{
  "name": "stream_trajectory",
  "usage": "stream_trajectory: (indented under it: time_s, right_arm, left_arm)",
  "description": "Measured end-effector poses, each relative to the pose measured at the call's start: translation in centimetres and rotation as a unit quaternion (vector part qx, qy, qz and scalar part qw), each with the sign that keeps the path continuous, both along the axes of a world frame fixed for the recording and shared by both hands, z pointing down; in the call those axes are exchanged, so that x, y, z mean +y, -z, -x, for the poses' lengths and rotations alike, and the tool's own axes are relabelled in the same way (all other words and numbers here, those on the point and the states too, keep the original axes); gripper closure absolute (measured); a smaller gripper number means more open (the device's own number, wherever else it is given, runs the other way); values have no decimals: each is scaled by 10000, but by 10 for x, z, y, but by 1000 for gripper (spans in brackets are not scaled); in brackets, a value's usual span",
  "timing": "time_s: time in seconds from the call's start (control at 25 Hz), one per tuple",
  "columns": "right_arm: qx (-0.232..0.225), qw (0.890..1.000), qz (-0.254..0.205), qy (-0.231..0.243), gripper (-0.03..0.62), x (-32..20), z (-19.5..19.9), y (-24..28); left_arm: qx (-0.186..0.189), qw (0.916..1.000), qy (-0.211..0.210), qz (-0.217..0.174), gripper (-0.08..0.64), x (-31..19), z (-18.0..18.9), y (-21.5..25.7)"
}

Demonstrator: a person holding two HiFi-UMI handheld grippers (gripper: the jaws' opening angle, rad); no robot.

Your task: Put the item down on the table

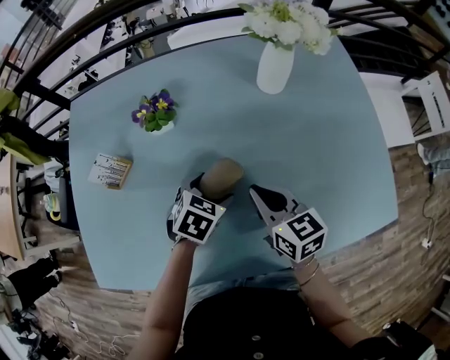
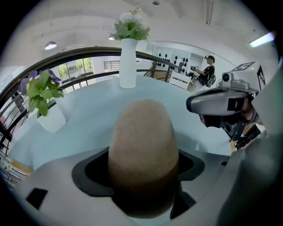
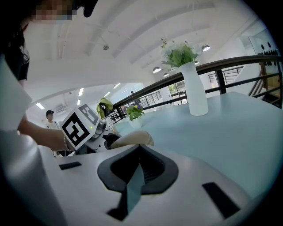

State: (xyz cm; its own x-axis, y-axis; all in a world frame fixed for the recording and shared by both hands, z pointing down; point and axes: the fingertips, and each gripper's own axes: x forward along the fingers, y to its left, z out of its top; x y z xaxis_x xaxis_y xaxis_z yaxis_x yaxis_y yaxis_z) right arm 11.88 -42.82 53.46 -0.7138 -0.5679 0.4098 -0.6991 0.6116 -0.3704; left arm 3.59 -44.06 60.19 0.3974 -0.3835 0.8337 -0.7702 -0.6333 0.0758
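One vase [image 1: 274, 69] w/ flowers [image 1: 288, 21], left gripper [image 1: 206, 188] clamps item [image 1: 225, 173].

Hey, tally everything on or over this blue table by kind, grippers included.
Vase: 1
Flower pot: 1
Small box: 1
Brown cylinder: 1
Grippers: 2, left gripper clamping the cylinder, right gripper shut and empty
Total: 6

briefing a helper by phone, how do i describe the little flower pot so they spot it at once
On the pale blue table, look to the far left part, left of the tall white vase. The little pot is white and squat, and alone carries purple and yellow blooms; the vase's flowers are white.
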Motion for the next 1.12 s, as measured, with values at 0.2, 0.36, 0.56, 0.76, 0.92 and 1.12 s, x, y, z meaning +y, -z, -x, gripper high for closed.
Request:
stream_trajectory:
  time_s: [0.2,0.36,0.56,0.76,0.92,1.12]
  right_arm:
    - [-20,10000,29,-63,586,-2,-3,-4]
    - [-73,9999,59,-38,586,-4,-2,-4]
    - [-104,9999,61,-45,586,-1,-4,-2]
    - [-71,9999,134,-71,586,4,-11,-5]
    - [-49,9999,123,-88,586,6,-14,-3]
    - [-62,9999,89,-49,586,11,-14,0]
  left_arm:
    - [-184,9995,-238,100,164,4,-5,-3]
    - [-265,9986,-450,124,164,5,-11,-8]
    - [-256,9985,-477,125,164,6,-12,-11]
    - [-372,9981,-495,55,163,8,-14,-12]
    - [-368,9982,-465,23,163,9,-13,-10]
    - [-382,9986,-336,-136,149,6,-9,-4]
